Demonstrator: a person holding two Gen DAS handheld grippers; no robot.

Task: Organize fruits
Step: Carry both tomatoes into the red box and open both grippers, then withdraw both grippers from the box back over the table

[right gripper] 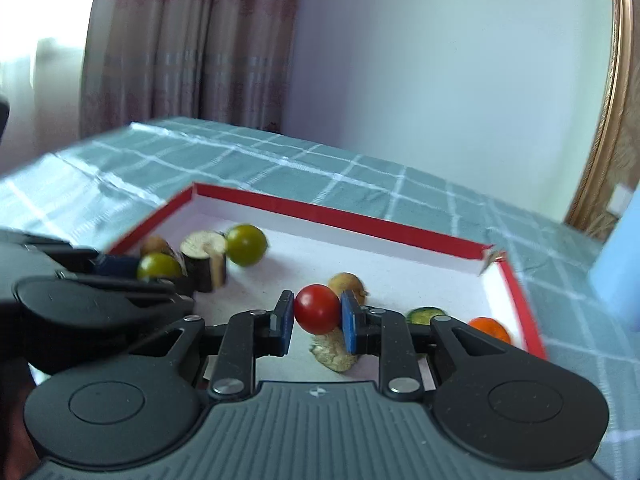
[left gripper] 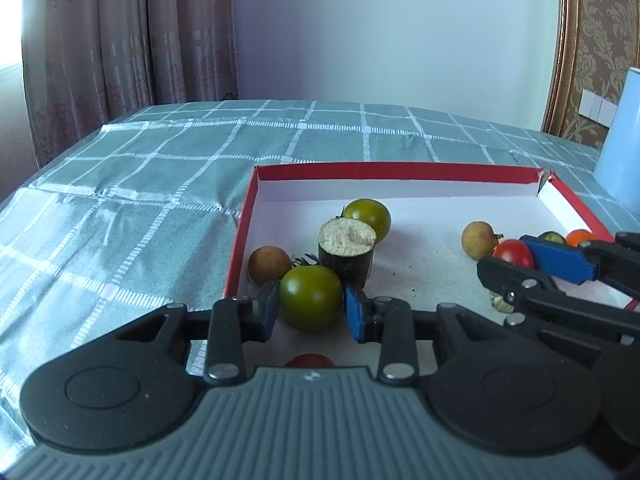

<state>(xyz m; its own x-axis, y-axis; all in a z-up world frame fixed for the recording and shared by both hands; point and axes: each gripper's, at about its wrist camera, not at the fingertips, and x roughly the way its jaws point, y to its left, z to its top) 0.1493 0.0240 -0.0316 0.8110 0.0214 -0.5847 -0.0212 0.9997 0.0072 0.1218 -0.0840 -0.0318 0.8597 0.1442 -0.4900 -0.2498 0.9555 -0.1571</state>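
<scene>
A red-rimmed white tray (left gripper: 400,169) (right gripper: 360,220) holds the fruit. My left gripper (left gripper: 311,308) is shut on a green tomato (left gripper: 310,296) at the tray's near left; it also shows in the right wrist view (right gripper: 158,266). My right gripper (right gripper: 316,318) is shut on a red cherry tomato (right gripper: 317,309) (left gripper: 514,254) at the tray's right. A dark cut stalk piece (left gripper: 347,252) (right gripper: 204,260), a second green tomato (left gripper: 370,218) (right gripper: 246,245) and brown longans (left gripper: 269,265) (left gripper: 479,239) (right gripper: 346,284) lie in the tray.
An orange tomato (right gripper: 490,328) (left gripper: 580,236), a small green fruit (right gripper: 426,314) and a piece of peel (right gripper: 334,354) lie near the right gripper. Another red tomato (left gripper: 310,360) peeks out under the left gripper. A light blue container (left gripper: 620,140) stands right of the tray on the checked tablecloth (left gripper: 160,168).
</scene>
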